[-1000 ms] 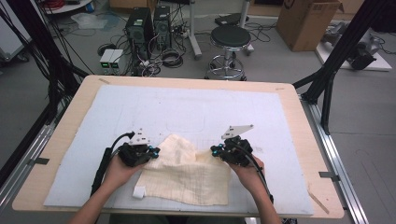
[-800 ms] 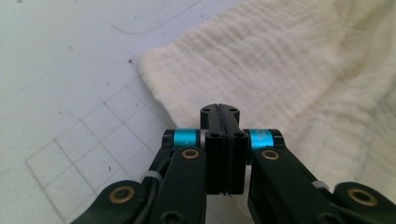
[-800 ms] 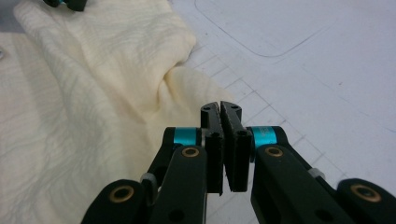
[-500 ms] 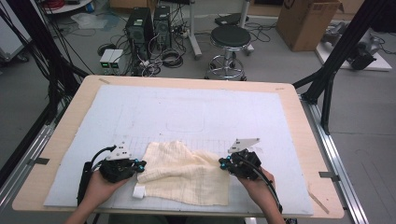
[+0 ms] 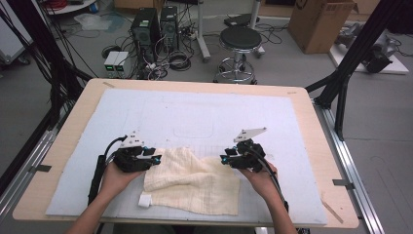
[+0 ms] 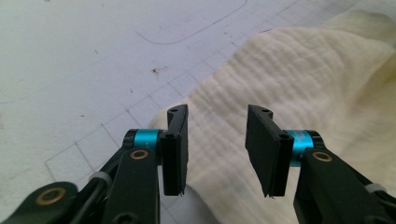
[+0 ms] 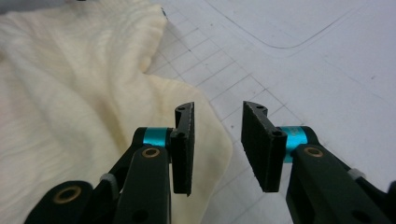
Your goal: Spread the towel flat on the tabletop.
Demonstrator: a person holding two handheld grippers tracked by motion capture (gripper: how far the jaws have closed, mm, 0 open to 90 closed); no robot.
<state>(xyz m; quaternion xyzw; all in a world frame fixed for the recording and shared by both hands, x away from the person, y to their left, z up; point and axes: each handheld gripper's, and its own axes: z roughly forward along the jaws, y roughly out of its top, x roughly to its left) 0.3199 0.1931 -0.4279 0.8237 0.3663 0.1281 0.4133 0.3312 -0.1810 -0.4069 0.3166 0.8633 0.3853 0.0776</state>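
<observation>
High view: cloth [image 5: 195, 181] lies crumpled, long axis across white mat [image 5: 195, 112]; my jaws, just opening, stand apart over its corners; stool [image 5: 240, 39] beyond.

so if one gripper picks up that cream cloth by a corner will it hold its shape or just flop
Probably flop: the cream cloth lies in soft rumples and folds, so it should drape. Its thin, crinkled weave suggests it is light. The textured surface likely grips rather than slips, though one corner may drag the rest across the mat.
</observation>
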